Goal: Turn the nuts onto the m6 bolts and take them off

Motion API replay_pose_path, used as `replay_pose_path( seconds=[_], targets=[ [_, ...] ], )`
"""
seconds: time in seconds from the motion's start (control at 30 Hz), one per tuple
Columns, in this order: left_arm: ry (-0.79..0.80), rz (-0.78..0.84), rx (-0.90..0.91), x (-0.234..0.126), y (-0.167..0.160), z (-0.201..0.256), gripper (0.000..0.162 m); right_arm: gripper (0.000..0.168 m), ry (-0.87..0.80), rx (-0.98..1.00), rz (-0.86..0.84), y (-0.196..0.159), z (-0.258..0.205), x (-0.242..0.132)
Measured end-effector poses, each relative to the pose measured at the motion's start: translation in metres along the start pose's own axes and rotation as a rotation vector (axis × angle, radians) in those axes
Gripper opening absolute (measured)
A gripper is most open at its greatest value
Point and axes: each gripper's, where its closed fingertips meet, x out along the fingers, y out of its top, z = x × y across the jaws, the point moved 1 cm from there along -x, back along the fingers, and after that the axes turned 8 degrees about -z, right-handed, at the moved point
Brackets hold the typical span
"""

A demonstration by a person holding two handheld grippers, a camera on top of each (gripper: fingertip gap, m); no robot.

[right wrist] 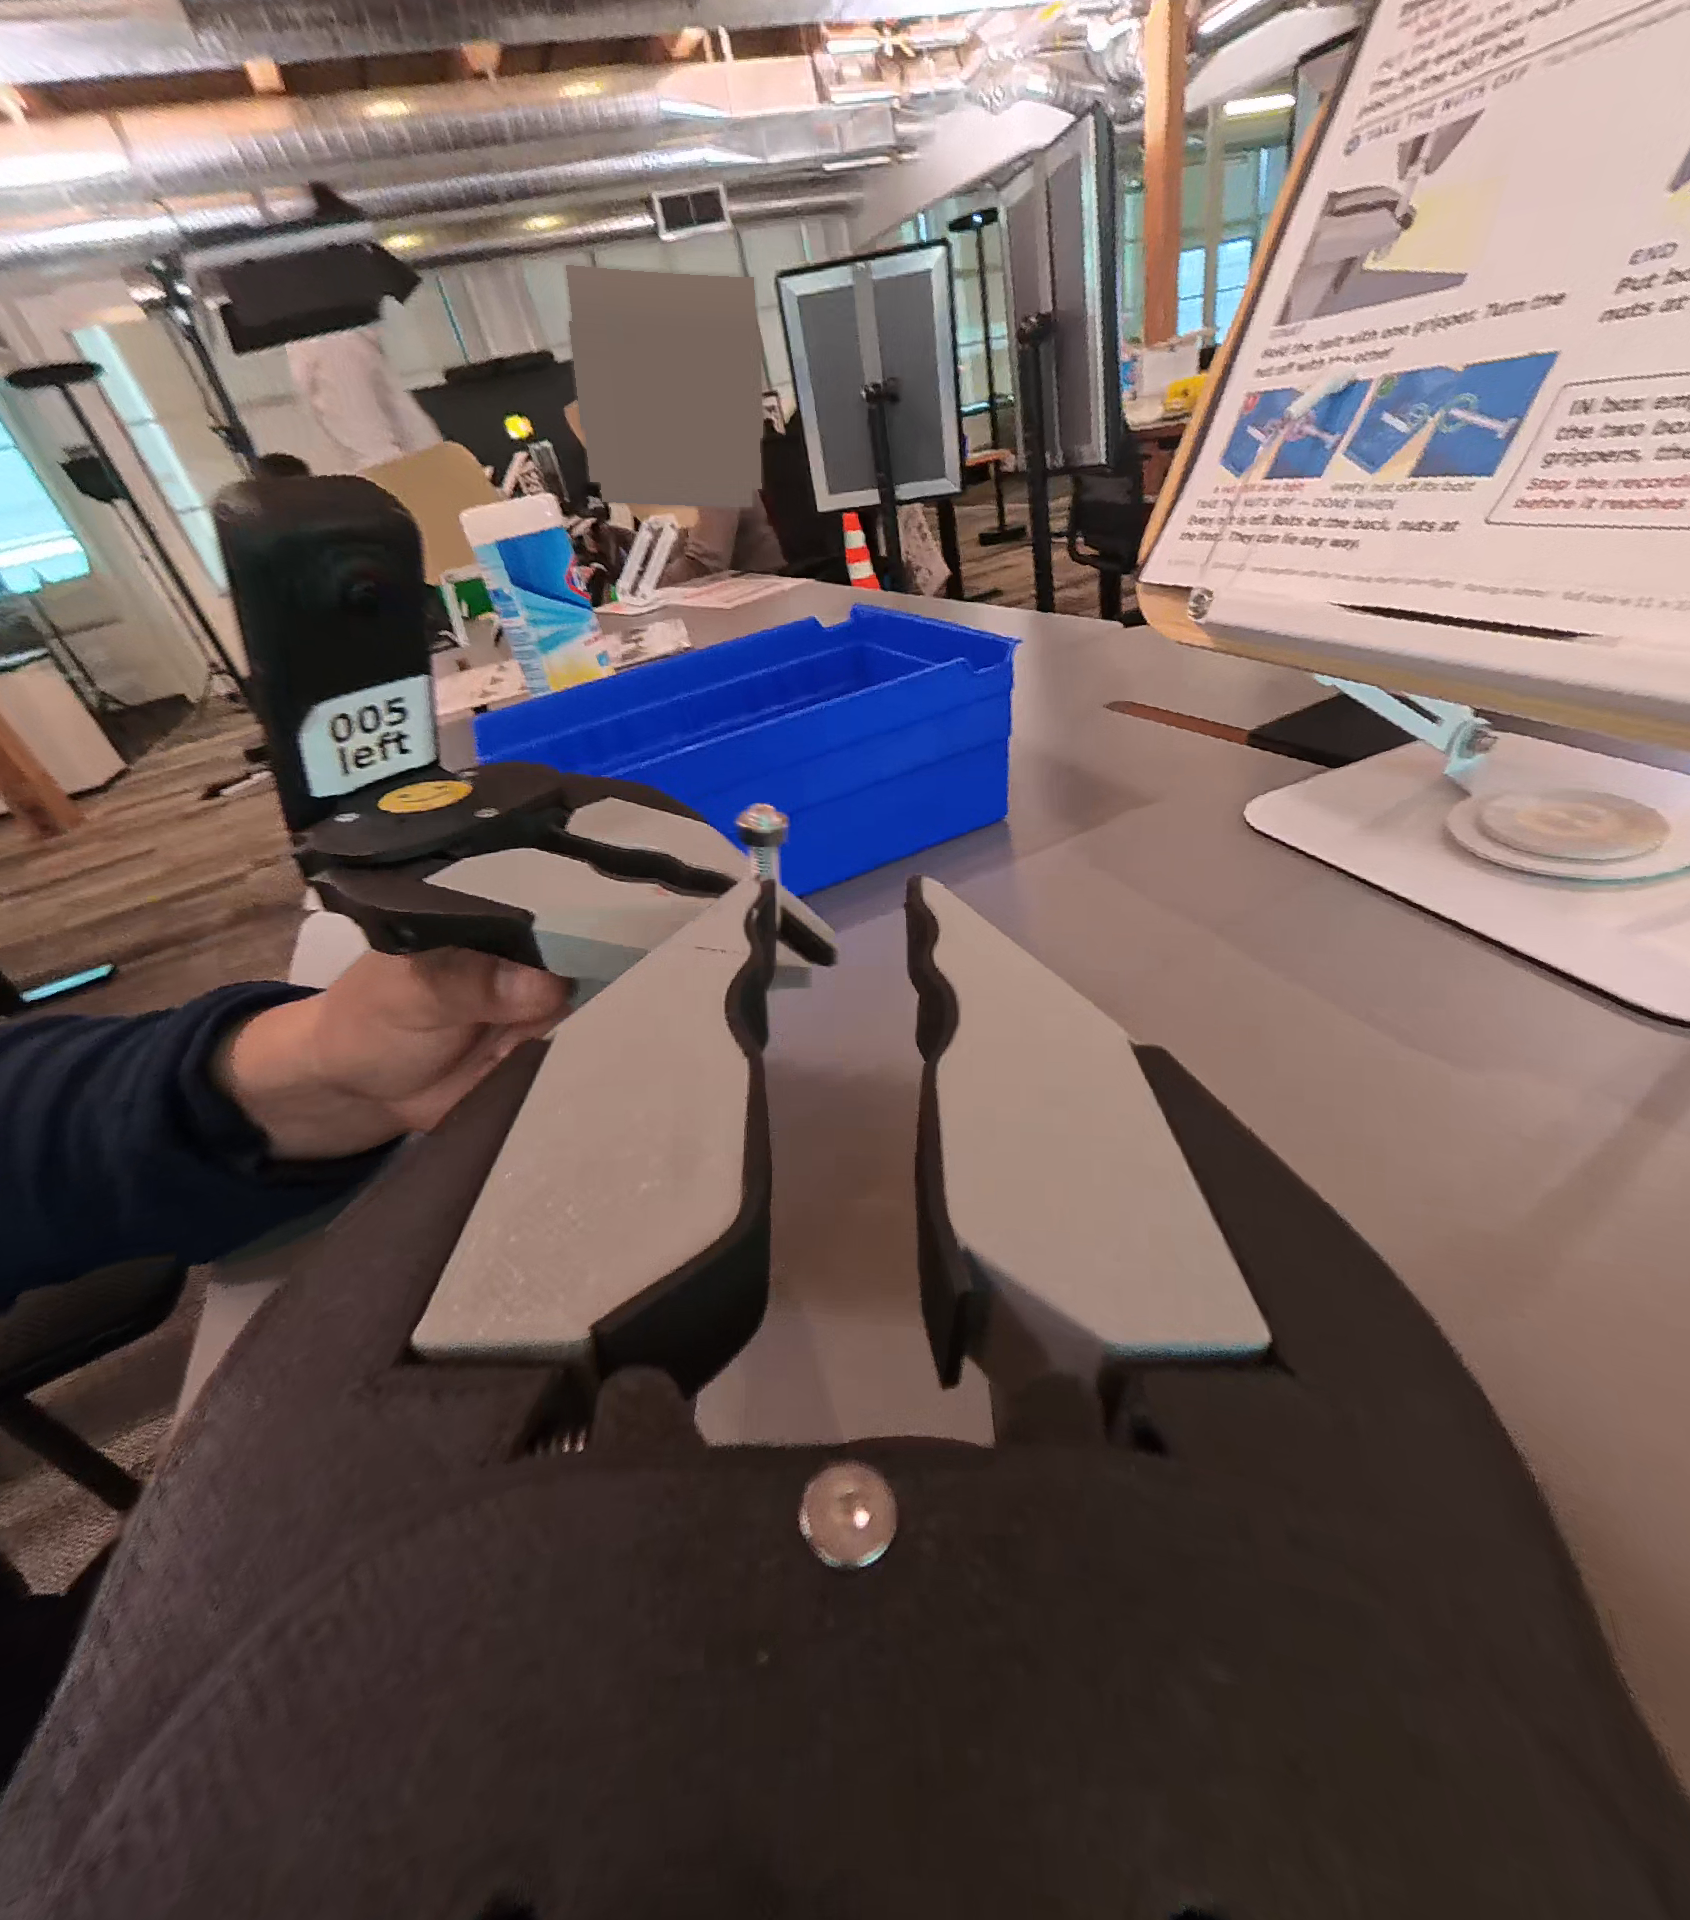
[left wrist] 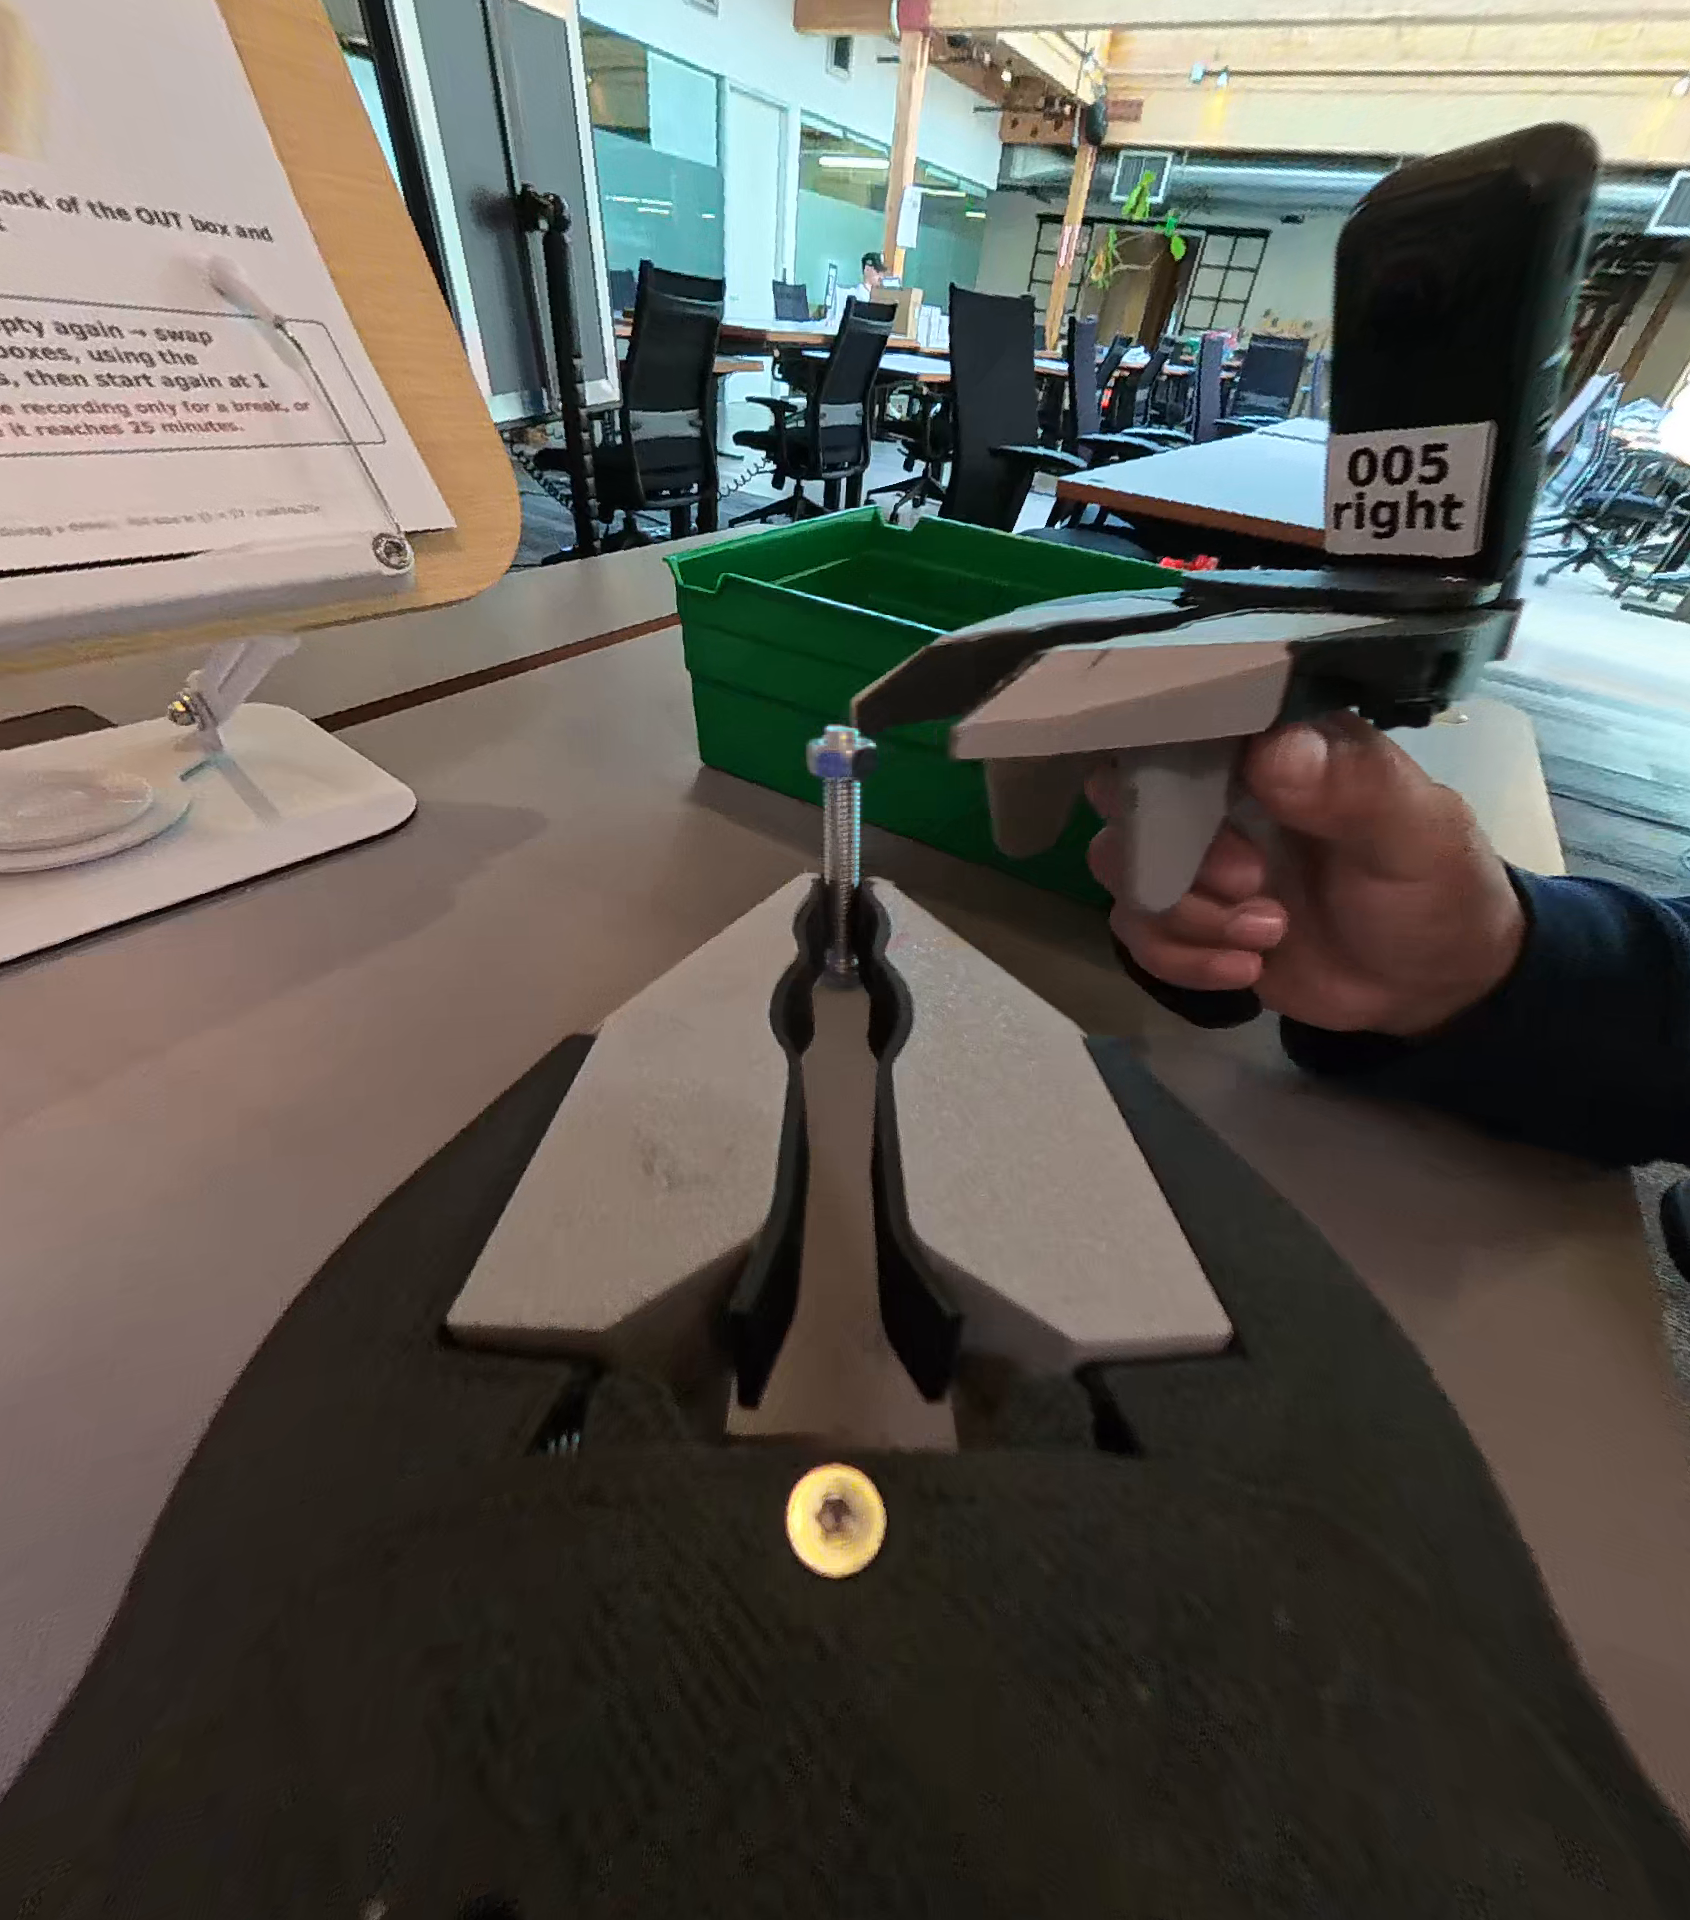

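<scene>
My left gripper (left wrist: 839, 914) is shut on the lower end of a silver M6 bolt (left wrist: 839, 852) and holds it upright above the grey table (left wrist: 197, 1091). A silver nut (left wrist: 836, 755) with a blue ring sits at the bolt's top end. My right gripper (right wrist: 836, 925) is open and empty. In the left wrist view the right gripper (left wrist: 872, 717) reaches in from the right, with its tips level with the nut and just beside it. In the right wrist view the bolt (right wrist: 763, 857) stands just past my left fingertip (right wrist: 753, 935), outside the gap, held by the left gripper (right wrist: 799, 935).
A green box (left wrist: 820, 634) stands on the table behind the bolt. A blue box (right wrist: 768, 727) stands at the far side in the right wrist view. An instruction sheet on a white stand (left wrist: 145, 790) is nearby and also shows in the right wrist view (right wrist: 1547, 831). Office chairs and desks lie beyond. Only a small space, under 4 cm, lies between the two pairs of fingers.
</scene>
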Motion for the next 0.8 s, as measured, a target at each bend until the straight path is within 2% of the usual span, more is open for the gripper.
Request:
replay_pose_path(
  seconds=[0.17, 0.2, 0.37, 0.8],
  targets=[
    [-0.014, -0.041, 0.034, 0.009, -0.008, 0.01, 0.003, 0.025, 0.051, -0.067, -0.05, -0.009, -0.022, 0.014],
    [-0.015, -0.052, 0.045, 0.011, -0.01, 0.011, 0.003, 0.029, 0.047, -0.077, -0.055, -0.011, -0.024, 0.016],
    [-0.04, -0.08, 0.062, 0.017, -0.016, 0.02, 0.003, 0.031, 0.057, -0.065, -0.071, -0.015, -0.025, 0.02],
    [-0.027, -0.08, 0.069, 0.016, -0.016, 0.018, 0.003, 0.019, 0.042, -0.061, -0.076, -0.016, -0.02, 0.018]
  ],
)
